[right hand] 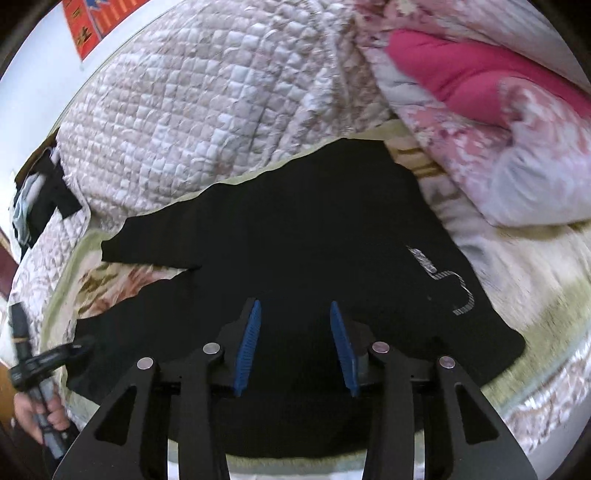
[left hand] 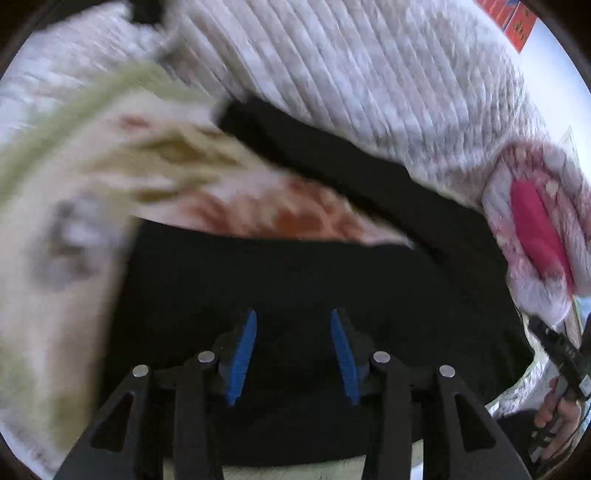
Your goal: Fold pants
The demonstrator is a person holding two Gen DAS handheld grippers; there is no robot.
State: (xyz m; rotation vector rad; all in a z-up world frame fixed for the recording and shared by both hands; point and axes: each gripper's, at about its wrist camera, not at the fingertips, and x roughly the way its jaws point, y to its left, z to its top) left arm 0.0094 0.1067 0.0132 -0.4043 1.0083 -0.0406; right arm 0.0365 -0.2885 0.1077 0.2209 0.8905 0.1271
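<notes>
Black pants (right hand: pixel 295 229) lie spread flat on a floral bedsheet, with two legs reaching left and a small white logo (right hand: pixel 454 284) at the right. My right gripper (right hand: pixel 295 303) hovers over the near part of the pants, its blue pads apart and pinching nothing. In the left wrist view the same pants (left hand: pixel 295 277) fill the lower middle. My left gripper (left hand: pixel 293 314) stands open just above them, with no cloth pinched between its pads. A hand (left hand: pixel 554 410) holding the other tool shows at the right edge, and a hand (right hand: pixel 44 410) shows at the left edge of the right wrist view.
A quilted pale blanket (right hand: pixel 203 110) is heaped behind the pants. A pink and floral duvet (right hand: pixel 480 92) lies bunched at the back right. The floral bedsheet (right hand: pixel 517 295) extends right of the pants and looks blurred (left hand: pixel 74 221) on the left. A red poster (right hand: pixel 96 22) hangs on the wall.
</notes>
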